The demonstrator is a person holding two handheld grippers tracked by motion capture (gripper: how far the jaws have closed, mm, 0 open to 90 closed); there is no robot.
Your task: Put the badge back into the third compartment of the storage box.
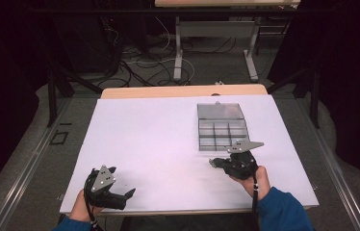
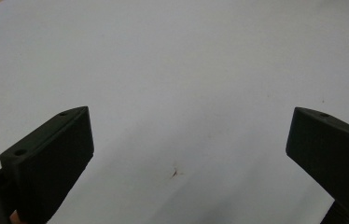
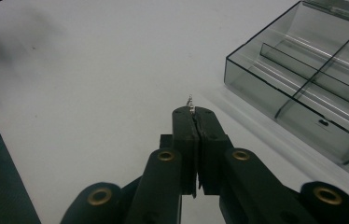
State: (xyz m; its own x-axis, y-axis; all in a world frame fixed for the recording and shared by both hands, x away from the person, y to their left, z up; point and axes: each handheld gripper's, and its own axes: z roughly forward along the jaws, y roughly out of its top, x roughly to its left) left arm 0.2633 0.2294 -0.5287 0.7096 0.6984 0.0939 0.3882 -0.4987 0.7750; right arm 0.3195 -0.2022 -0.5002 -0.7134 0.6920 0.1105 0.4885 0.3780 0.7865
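A small metal screw (image 3: 190, 103) is pinched between the closed jaws of the right gripper (image 3: 194, 112), just near the clear divided box (image 1: 222, 126) at the right side of the white table (image 1: 159, 144). The left gripper (image 2: 189, 140) is held with jaws wide apart and empty, low at the near left.

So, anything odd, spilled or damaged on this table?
Little stands out. The clear grey plastic compartment box sits square. A small dark scuff marks the white tabletop between the open left tongs. The right tongs pinch a tiny silvery piece.
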